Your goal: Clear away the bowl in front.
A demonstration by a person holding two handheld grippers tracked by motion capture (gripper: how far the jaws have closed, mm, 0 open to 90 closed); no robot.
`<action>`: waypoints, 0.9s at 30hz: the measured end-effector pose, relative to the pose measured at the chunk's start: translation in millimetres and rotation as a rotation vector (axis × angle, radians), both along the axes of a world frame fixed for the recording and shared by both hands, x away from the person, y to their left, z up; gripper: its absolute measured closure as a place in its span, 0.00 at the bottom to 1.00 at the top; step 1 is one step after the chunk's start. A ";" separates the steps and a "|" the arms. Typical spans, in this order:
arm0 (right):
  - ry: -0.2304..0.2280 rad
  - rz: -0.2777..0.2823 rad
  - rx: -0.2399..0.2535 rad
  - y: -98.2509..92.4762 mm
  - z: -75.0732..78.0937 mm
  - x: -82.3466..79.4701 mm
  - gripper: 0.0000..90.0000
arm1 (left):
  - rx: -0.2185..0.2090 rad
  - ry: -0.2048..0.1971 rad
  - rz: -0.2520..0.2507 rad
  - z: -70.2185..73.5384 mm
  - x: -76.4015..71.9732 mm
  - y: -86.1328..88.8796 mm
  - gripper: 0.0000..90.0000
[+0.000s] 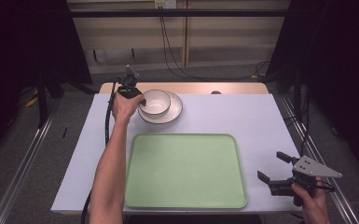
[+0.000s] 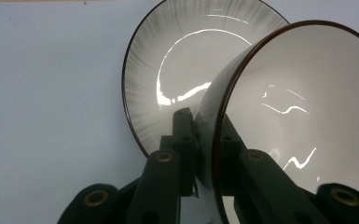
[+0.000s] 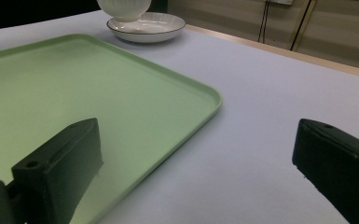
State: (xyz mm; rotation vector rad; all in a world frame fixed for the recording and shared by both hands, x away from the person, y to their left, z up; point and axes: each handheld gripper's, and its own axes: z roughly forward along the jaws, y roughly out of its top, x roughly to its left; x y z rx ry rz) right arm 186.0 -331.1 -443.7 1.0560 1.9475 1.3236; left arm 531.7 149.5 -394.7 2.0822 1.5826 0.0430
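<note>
Fingers of my left gripper (image 2: 205, 140) are pinched on the rim of the white bowl (image 1: 155, 101), one jaw outside the wall, one inside, per the left gripper view. Bowl sits on the white plate (image 1: 173, 112) w/ a dark rim, at approx 11 o'clock on the table (image 1: 261, 121) in the high view, far side of the green tray (image 1: 186, 170). In the left gripper view the bowl (image 2: 303, 107) overlaps the plate (image 2: 177, 60). Right gripper (image 1: 273, 169) hangs at 4 o'clock, just off the tray's right edge, jaws spread wide w/ nothing between them. Right gripper view: tray (image 3: 98, 93) empty, bowl and plate at approx 11 o'clock beyond it.
</note>
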 end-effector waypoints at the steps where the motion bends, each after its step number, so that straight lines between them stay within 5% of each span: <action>1: 0.000 -0.001 0.001 0.0 0.0 0.0 0.01 | -0.012 -0.005 0.007 0.7 -0.9 -0.5 0.92; 27: 0.007 -0.005 0.005 0.7 -0.2 0.6 0.01 | -0.020 -0.061 -0.113 27.0 -24.6 -9.1 0.92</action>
